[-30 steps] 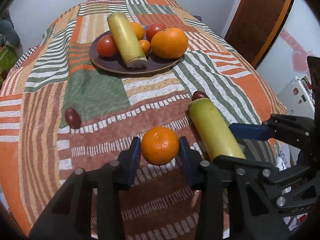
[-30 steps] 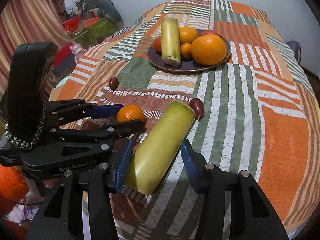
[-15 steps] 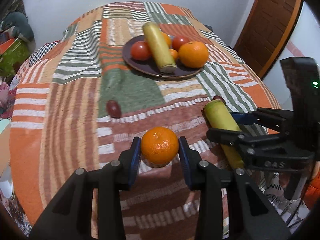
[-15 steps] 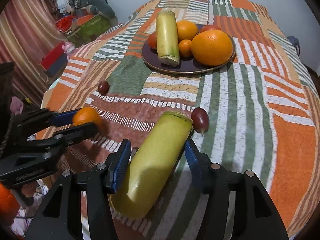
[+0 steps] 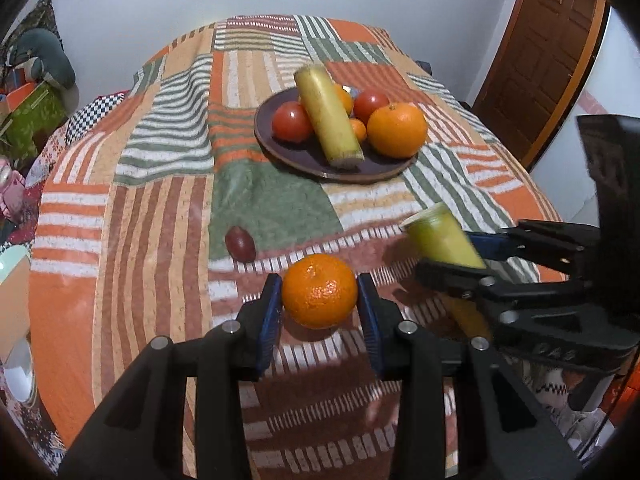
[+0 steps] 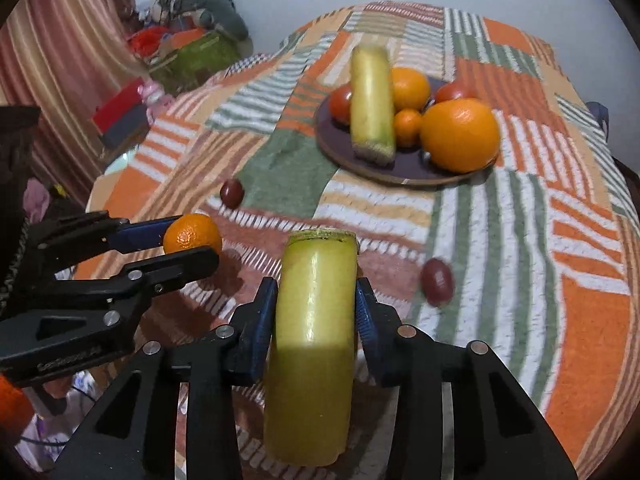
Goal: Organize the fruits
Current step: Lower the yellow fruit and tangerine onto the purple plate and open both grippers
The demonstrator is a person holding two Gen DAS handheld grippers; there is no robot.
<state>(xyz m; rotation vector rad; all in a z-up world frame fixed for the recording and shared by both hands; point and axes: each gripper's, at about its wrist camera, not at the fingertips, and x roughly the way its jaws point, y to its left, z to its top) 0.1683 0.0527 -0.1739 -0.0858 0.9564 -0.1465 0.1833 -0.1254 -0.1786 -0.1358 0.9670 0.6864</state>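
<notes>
My left gripper (image 5: 319,304) is shut on a small orange (image 5: 319,290) and holds it above the patchwork cloth. My right gripper (image 6: 316,308) is shut on a yellow-green cane piece (image 6: 314,328) and holds it lifted; it also shows in the left wrist view (image 5: 442,236). A dark plate (image 5: 304,158) at the far middle holds another cane piece (image 5: 328,120), tomatoes, a large orange (image 5: 397,130) and small oranges. Two dark red plums lie on the cloth, one to the left (image 5: 240,244) and one to the right (image 6: 438,280).
The table is covered by a striped patchwork cloth (image 5: 160,208) that falls off at the near edges. A wooden door (image 5: 552,40) stands at the far right. Bags and boxes (image 6: 188,52) lie on the floor at the left.
Both grippers have risen and pulled back from the cloth, each carrying its fruit. The right gripper closed tight on the cane piece and lifted it off the plum beside it.
</notes>
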